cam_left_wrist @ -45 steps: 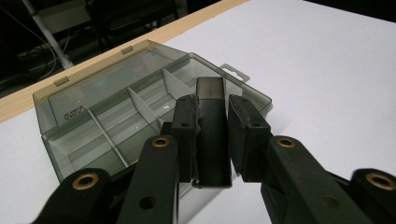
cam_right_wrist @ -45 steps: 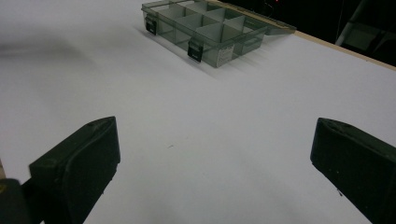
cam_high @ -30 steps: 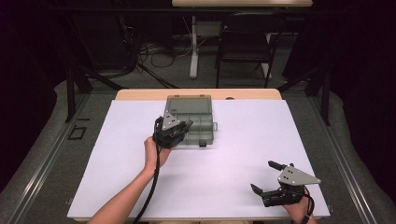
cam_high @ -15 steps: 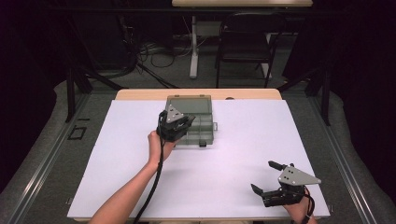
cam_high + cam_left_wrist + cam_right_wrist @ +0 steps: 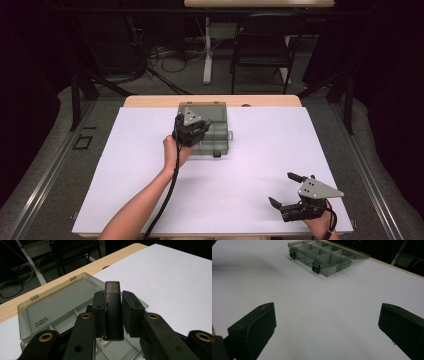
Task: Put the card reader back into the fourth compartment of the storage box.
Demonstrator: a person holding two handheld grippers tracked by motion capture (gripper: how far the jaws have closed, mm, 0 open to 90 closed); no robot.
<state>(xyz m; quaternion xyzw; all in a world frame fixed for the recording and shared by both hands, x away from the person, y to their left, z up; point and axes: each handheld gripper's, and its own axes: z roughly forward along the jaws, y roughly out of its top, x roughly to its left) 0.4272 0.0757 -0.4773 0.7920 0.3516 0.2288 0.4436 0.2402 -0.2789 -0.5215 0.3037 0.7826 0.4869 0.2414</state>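
A: Status of the left gripper (image 5: 113, 315)?

B: My left gripper is clenched on a small black block (image 5: 113, 307), held upright above the open compartment box (image 5: 216, 131) at the far middle of the bench (image 5: 125, 175).

A: Any legible marking?

B: Print on the box's clear lid (image 5: 60, 300) appears upside down; I cannot read it reliably.

A: Right gripper (image 5: 292, 195)?

B: Released, jaws wide, low over the bench's near right corner, well apart from the box.

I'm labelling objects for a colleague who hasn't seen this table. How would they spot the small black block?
On the white table sheet, find the open translucent compartment box near the far edge. Above it, the left tool grips the black block, the only solid dark piece.
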